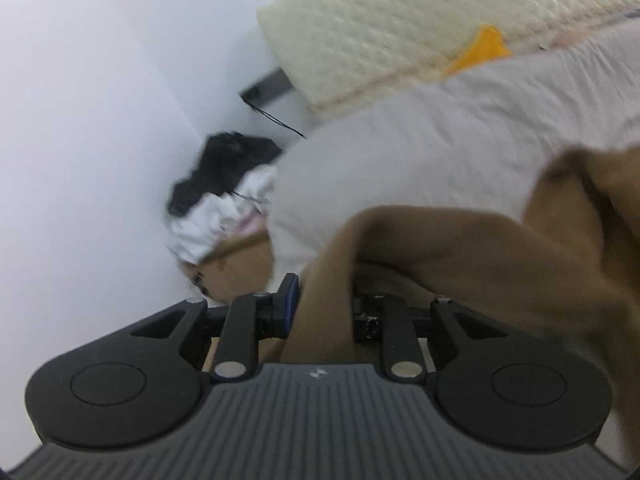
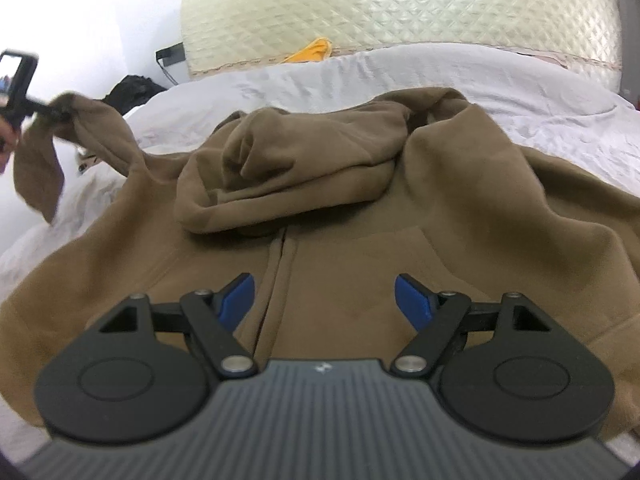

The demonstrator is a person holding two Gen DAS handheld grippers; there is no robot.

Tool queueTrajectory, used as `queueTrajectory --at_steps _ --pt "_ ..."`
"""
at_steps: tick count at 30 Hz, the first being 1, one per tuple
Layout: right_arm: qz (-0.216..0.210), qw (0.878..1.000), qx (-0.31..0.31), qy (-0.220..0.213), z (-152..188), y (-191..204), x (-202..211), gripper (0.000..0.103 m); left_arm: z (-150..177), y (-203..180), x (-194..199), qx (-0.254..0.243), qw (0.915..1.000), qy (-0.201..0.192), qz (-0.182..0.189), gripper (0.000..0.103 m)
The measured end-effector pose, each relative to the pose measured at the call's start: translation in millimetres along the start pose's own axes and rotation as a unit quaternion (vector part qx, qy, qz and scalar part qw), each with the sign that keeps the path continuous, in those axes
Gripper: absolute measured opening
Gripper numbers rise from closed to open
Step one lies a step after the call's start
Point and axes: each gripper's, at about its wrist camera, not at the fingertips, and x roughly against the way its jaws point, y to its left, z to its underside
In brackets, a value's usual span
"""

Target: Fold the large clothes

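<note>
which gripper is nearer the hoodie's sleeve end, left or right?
Left. The left gripper is clamped on the sleeve end, lifting it off the bed. The right gripper is open over the hoodie front near the zipper, well away from that sleeve.

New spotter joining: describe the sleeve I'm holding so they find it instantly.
Start at the white bed sheet, where the brown hoodie lies front-up. Follow its shoulder to the far left: the sleeve rises off the bed, pinched by the left gripper. It is the only lifted part.
</note>
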Motion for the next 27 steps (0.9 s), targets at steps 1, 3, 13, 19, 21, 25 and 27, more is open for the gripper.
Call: queueTrajectory --at_steps 1,3,13,19,21,25,27 --pt "-0.003 1.0 -0.002 0.003 0 0 -3 0.079 16 1 -3 0.006 0.9998 0.011 0.015 0.026" --pt "-0.008 1.0 -0.01 0.008 1 -1 -8 0.079 48 4 -2 0.025 0.9984 0.031 0.039 0.026" --pt "-0.018 0.999 -0.044 0.021 2 -5 -8 0.079 159 -61 44 -0.018 0.9811 0.07 0.179 0.028" --pt "-0.029 0.997 -0.057 0.033 6 -5 -2 0.079 157 -69 47 0.058 0.9812 0.079 0.166 0.063" --pt "-0.027 0.998 -0.05 0.025 6 -3 5 0.079 142 -60 50 0.096 0.9753 0.087 0.179 0.072" --pt "-0.04 0.997 -0.064 0.013 5 -9 18 0.079 136 -27 81 0.179 0.9559 0.075 0.22 0.077" --pt "-0.046 0.996 -0.073 0.008 5 -12 22 0.079 138 -4 98 0.235 0.9445 0.059 0.222 0.082"
